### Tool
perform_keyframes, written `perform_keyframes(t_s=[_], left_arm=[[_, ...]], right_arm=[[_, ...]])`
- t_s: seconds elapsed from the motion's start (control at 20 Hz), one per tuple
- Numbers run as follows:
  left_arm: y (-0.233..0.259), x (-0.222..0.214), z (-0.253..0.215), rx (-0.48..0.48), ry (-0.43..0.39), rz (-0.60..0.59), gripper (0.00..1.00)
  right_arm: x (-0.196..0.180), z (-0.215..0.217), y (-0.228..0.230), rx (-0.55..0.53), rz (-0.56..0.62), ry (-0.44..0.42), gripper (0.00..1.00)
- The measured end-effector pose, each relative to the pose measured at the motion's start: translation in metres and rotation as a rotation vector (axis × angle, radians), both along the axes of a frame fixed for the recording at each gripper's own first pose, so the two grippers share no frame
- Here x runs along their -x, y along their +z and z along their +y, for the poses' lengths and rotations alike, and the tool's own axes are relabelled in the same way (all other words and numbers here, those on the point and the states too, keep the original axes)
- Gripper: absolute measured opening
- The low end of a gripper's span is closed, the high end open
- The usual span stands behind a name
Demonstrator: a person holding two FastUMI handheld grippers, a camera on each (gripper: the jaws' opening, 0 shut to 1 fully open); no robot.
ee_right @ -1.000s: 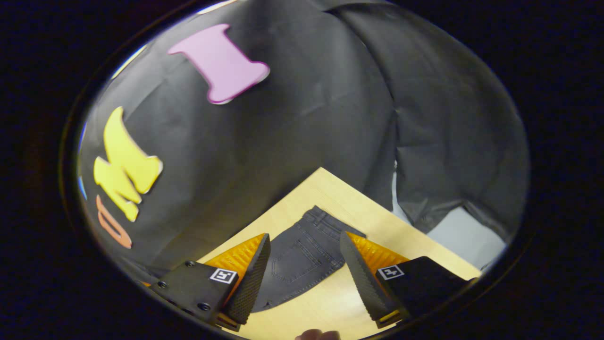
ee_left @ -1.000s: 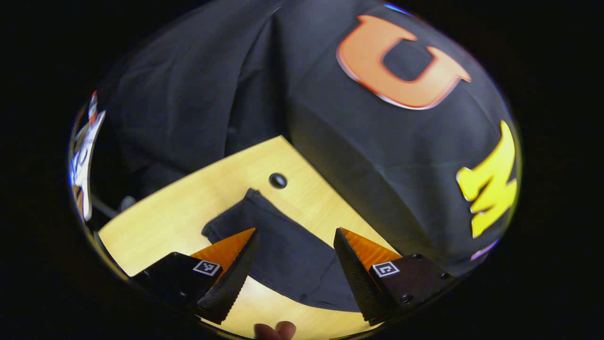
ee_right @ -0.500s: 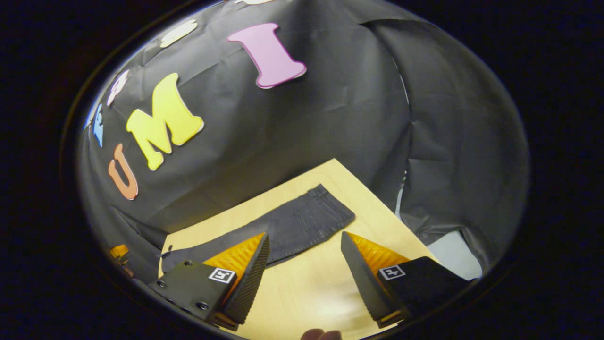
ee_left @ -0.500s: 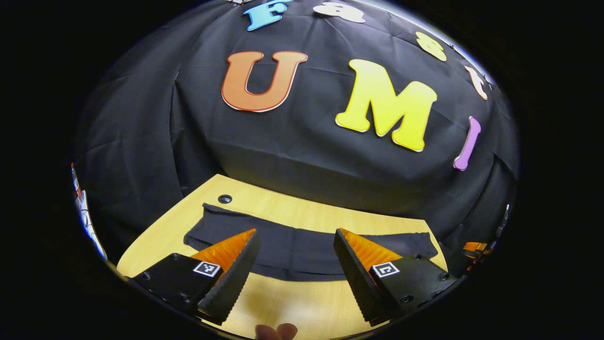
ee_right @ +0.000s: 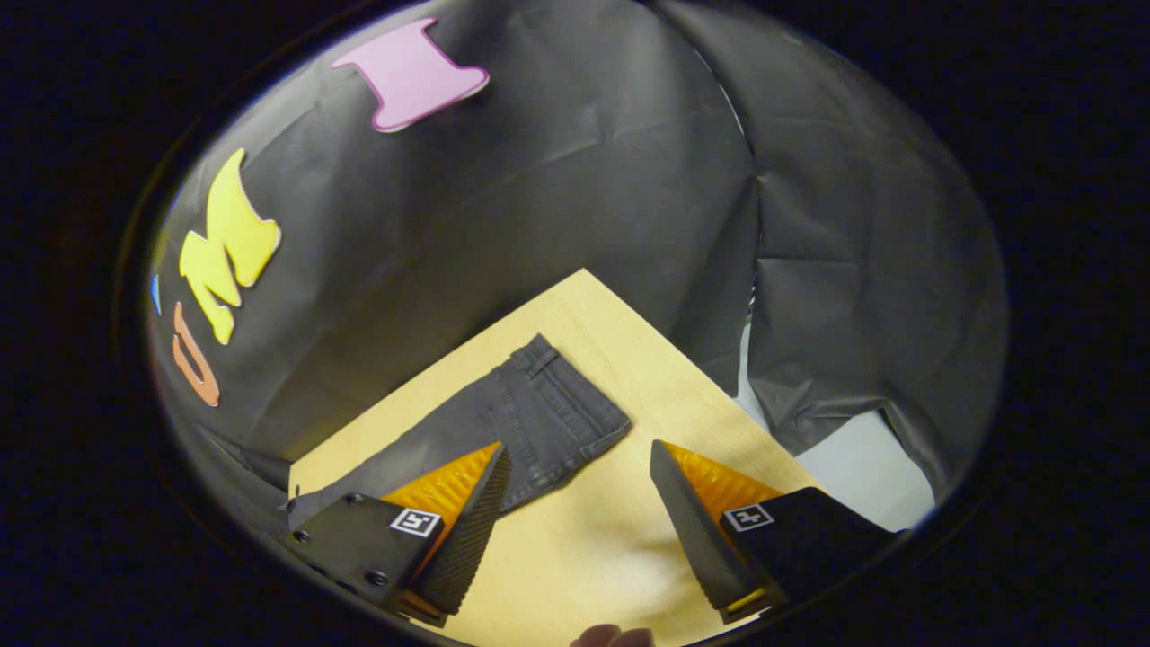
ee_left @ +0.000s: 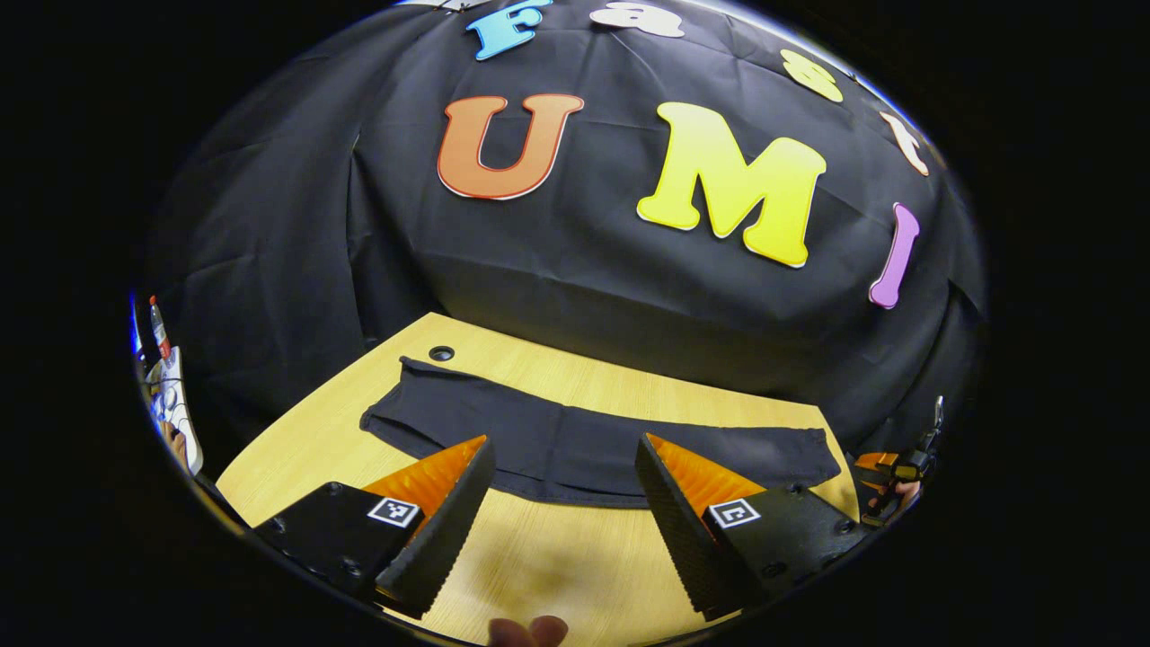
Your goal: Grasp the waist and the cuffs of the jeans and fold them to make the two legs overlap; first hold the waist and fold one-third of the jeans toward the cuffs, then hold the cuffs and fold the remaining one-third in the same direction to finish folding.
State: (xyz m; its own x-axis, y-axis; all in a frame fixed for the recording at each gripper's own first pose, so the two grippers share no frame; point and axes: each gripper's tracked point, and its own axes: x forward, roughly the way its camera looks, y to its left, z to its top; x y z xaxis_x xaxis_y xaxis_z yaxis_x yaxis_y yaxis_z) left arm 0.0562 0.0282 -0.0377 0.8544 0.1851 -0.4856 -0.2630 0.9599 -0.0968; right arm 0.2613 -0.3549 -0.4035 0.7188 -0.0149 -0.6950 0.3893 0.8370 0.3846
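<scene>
The dark grey denim jeans [ee_left: 593, 440] lie flat on the light wooden desk [ee_left: 557, 575], stretched lengthwise along its far edge just before the black cloth wall [ee_left: 575, 270], the legs already laid one over the other. In the left gripper view my left gripper [ee_left: 561, 512] hovers above the near part of the desk with its fingers wide apart and nothing between them; the cuff end of the jeans lies by the far left corner, beside a small round black grommet hole [ee_left: 441, 353] in the desktop. In the right gripper view my right gripper [ee_right: 579, 530] is likewise spread wide and empty over bare desk, apart from the fabric. The waist [ee_right: 575, 409] rests toward the far right corner, short of the desk's right edge. My fingertips [ee_right: 620, 636] show at the lower rim.
</scene>
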Motion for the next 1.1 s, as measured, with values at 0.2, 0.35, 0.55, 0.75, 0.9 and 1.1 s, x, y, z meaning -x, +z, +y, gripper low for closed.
perform_keyframes(t_s=[0.2,0.35,0.55,0.75,0.9,1.1], left_arm=[[-0.014,0.004,-0.002,0.007,0.034,0.050,1.00],[-0.021,0.004,-0.003,0.016,0.057,0.065,1.00],[-0.029,0.004,-0.003,0.014,0.075,0.091,1.00],[-0.039,0.008,0.001,0.010,0.094,0.116,1.00],[-0.042,0.012,0.005,0.025,0.109,0.124,1.00],[-0.040,0.016,0.023,-0.011,0.104,0.129,1.00]], right_arm=[[-0.026,-0.012,-0.035,0.016,0.037,0.002,0.98],[-0.044,-0.007,-0.042,0.037,0.021,0.036,0.98],[-0.053,-0.002,-0.049,0.095,0.015,0.075,0.92],[-0.058,0.001,-0.046,0.219,0.009,0.165,0.90],[-0.061,0.020,-0.045,0.197,0.003,0.152,0.52],[-0.065,0.025,-0.030,0.227,-0.017,0.159,0.13]])
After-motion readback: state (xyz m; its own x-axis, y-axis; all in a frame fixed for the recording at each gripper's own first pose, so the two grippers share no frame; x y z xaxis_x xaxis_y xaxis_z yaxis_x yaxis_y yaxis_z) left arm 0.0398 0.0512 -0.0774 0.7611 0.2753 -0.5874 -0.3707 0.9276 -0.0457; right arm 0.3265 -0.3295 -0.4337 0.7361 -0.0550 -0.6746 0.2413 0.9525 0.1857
